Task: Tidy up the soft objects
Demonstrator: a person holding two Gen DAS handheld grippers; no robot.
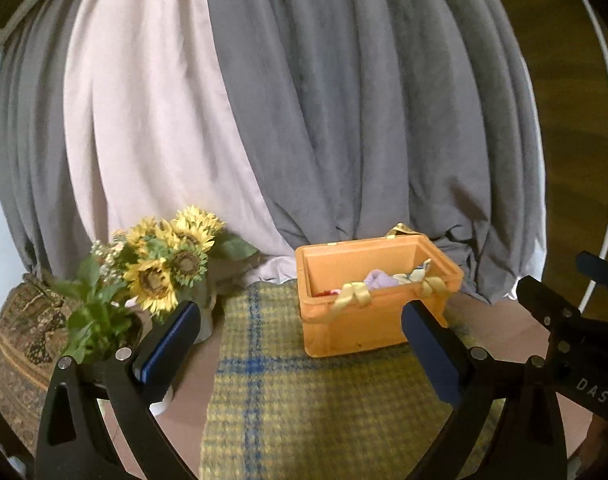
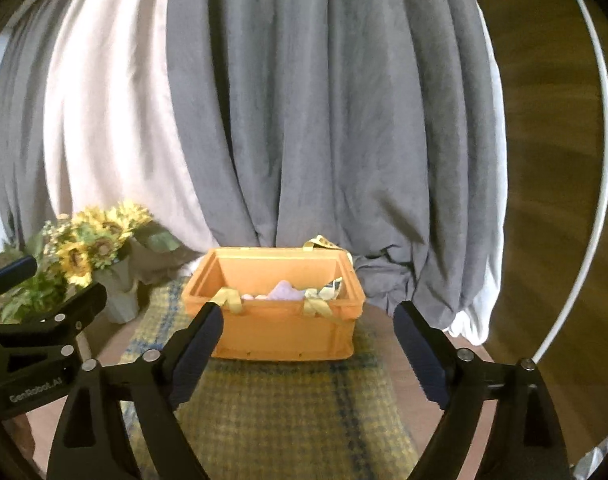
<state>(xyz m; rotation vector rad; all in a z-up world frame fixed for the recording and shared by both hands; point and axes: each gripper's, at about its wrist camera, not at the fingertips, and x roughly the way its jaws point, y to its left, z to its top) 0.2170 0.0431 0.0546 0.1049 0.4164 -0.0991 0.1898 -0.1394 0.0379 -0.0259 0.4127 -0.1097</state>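
Nearest to us, our left gripper [image 1: 299, 344] hangs above the table with its blue-padded jaws spread wide and nothing between them. Our right gripper [image 2: 308, 344] is the same: jaws wide apart, empty, raised just in front of the crate. Each gripper shows at the edge of the other's view, so the two sit side by side.

Below them lies a yellow-green woven plaid mat with blue stripes [image 1: 287, 392], spread over a round brownish tabletop [image 2: 420, 404].

On the far part of the mat stands an open orange plastic crate [image 2: 279, 332]. Inside it we see the soft things: a pale lilac cloth [image 2: 283, 291] bunched near the middle and a patterned yellow-and-blue fabric piece [image 2: 331, 289] towards the right wall. Pale yellow ribbon straps [image 2: 232, 299] drape over its near rim. In the left view something red shows low in the crate's left corner; we cannot tell what it is.

To the left of the crate, off the mat, stands a bouquet of artificial sunflowers in a grey wrap [image 1: 171, 256], with a brown patterned cushion [image 1: 19, 340] further left.

Behind everything hang grey and off-white pleated curtains [image 1: 304, 100].
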